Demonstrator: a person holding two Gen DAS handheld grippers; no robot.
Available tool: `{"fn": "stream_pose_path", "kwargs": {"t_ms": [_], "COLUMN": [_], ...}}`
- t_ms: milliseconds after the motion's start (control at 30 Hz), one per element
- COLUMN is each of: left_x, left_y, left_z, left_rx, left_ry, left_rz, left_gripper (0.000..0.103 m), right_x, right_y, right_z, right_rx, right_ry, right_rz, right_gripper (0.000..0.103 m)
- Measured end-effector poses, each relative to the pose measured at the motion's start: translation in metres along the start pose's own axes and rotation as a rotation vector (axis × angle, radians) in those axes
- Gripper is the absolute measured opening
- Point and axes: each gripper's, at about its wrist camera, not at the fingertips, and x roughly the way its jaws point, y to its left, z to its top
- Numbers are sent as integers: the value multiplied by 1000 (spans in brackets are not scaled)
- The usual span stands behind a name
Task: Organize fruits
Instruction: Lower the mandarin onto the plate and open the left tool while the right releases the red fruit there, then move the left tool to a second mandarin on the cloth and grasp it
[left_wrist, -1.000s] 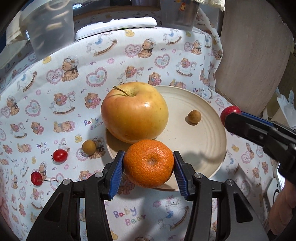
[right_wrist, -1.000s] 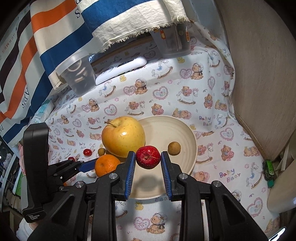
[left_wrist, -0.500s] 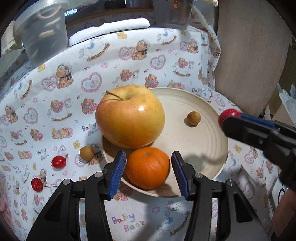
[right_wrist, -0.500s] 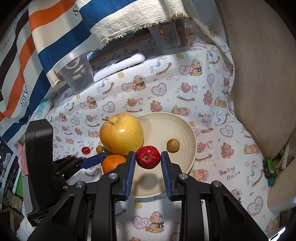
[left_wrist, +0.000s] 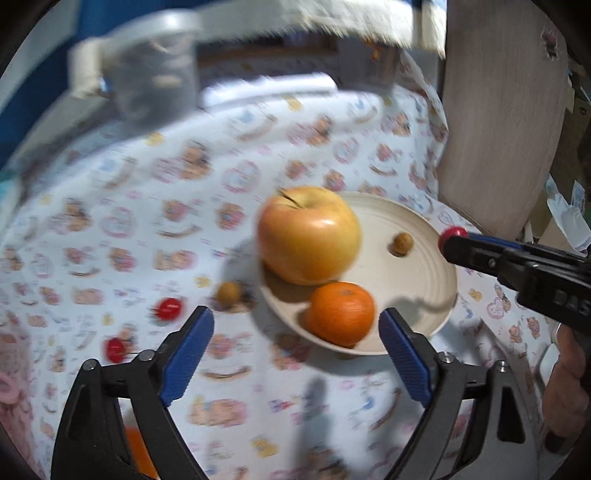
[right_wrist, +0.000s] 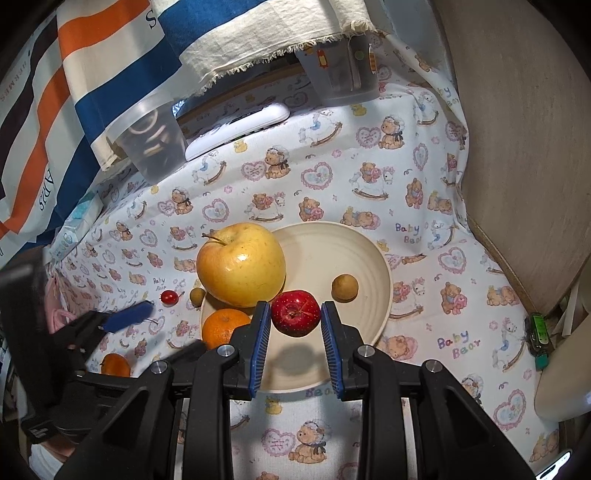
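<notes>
A cream plate (right_wrist: 373, 266) (left_wrist: 428, 254) holds a big yellow apple (right_wrist: 242, 269) (left_wrist: 308, 234), an orange (right_wrist: 221, 328) (left_wrist: 340, 312) and a small brown fruit (right_wrist: 344, 288) (left_wrist: 402, 243). My left gripper (left_wrist: 295, 354) is open and empty, drawn back from the orange. My right gripper (right_wrist: 294, 332) is shut on a small red apple (right_wrist: 295, 313) and holds it above the plate's front part. Two cherry tomatoes (left_wrist: 168, 308) (left_wrist: 115, 349), another brown fruit (left_wrist: 229, 293) and a second orange (right_wrist: 115, 364) lie on the cloth left of the plate.
The table has a teddy-bear cloth (right_wrist: 332, 184). At the back stand a clear tub (right_wrist: 151, 144), a white remote (right_wrist: 240, 129) and another clear container (right_wrist: 343, 77). A striped towel (right_wrist: 74, 55) hangs behind. A beige chair back (right_wrist: 517, 147) rises at the right.
My left gripper let go of the orange on the plate, opened wide and pulled back to the left. My right gripper has held the red apple nearly still over the plate.
</notes>
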Motion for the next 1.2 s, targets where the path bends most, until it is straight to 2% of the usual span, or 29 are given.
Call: {"fn": "stream_pose_path", "kwargs": {"t_ms": [67,167,300,500,633,767,833,867,900,933,1200], "left_x": [-13,-25,-32,-33,-31,-31,-31,-32,-34,-36,-72], "left_y": [10,24,39,50,58,61,63,64,65,66,78], "left_z": [-2,-4,-7,-15,-18,-19,-18,-18,-17,-17,-21], "left_rx": [-8,-43,-89,-91,-112,-116,-121,-123,-126,-129,-150], "left_ry": [-39,-72,-74,-88,-80,-82,-84,-85,-88,-93,-196], "left_rz": [20,16,1,43,36,38,36,37,38,38,93], "left_gripper": [103,103,103,103,103,103,103,103,103,103,103], "right_x": [4,12,25,45,53,52,52,52,51,48,20], "right_y": [2,6,8,20,28,31,31,30,29,28,36], "right_z": [1,0,-2,-9,-14,-16,-16,-16,-15,-14,-9], "right_rx": [-11,-31,-48,-97,-131,-146,-143,-140,-133,-130,-156], "right_ry": [12,42,96,168,199,190,189,189,180,165,36], "right_rz": [-10,-35,-46,-27,-24,-33,-34,-30,-23,-17,22], "right_gripper": [29,29,29,29,29,29,33,42,57,60,61]}}
